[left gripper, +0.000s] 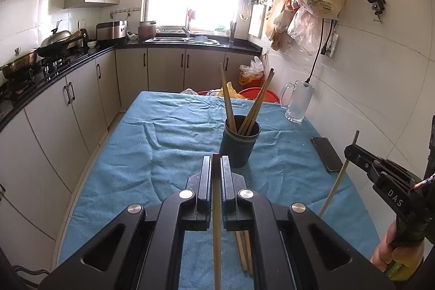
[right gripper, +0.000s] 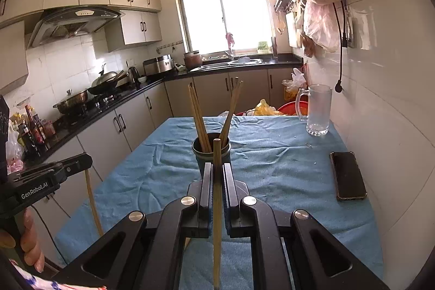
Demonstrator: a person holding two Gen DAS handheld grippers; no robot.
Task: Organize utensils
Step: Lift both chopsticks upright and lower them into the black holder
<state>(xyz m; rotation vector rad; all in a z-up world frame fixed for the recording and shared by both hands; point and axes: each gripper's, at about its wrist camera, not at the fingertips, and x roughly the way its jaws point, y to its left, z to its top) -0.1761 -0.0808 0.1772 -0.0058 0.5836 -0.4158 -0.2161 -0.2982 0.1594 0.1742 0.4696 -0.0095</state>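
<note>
A dark teal cup (left gripper: 239, 140) stands mid-table on the blue cloth (left gripper: 168, 143) with several wooden chopsticks (left gripper: 227, 99) leaning in it. My left gripper (left gripper: 216, 162) is shut on one chopstick (left gripper: 216, 222), held upright just short of the cup. Two more chopsticks (left gripper: 243, 249) lie on the cloth below it. My right gripper (right gripper: 217, 167) is shut on another chopstick (right gripper: 217, 208), also near the cup (right gripper: 211, 154). The right gripper shows in the left wrist view (left gripper: 350, 151), the left gripper in the right wrist view (right gripper: 85, 161).
A black phone (right gripper: 348, 175) lies at the table's right side. A glass mug (right gripper: 316, 110) stands at the far right corner by the tiled wall. Kitchen counter and stove (left gripper: 49, 64) run along the left. Red buckets (left gripper: 258, 94) sit beyond the table.
</note>
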